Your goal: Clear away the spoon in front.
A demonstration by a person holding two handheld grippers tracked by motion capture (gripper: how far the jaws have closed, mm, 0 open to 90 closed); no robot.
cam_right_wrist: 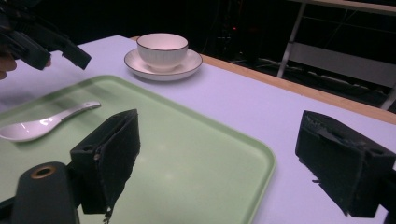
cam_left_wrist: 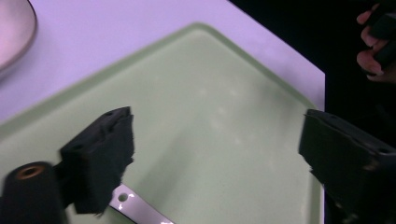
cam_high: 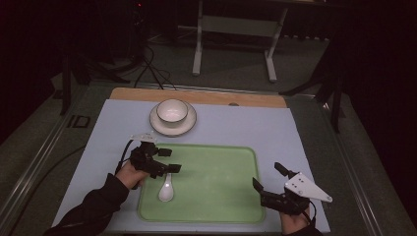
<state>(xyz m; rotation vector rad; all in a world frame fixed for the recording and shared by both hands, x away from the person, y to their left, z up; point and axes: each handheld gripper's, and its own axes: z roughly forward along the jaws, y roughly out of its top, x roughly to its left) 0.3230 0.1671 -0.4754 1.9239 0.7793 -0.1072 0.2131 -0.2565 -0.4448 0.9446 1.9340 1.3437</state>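
The left gripper hangs just above the spoon, fingers wide and empty. In its own view only the handle tip peeks beneath them. The right gripper, fingers wide and empty, sees the whole spoon on the tray.

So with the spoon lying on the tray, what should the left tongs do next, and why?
Probably lift clear and draw back. The left tongs stand open above the spoon, whose handle lies free on the green tray, so nothing is gripped; the spoon looks set down.
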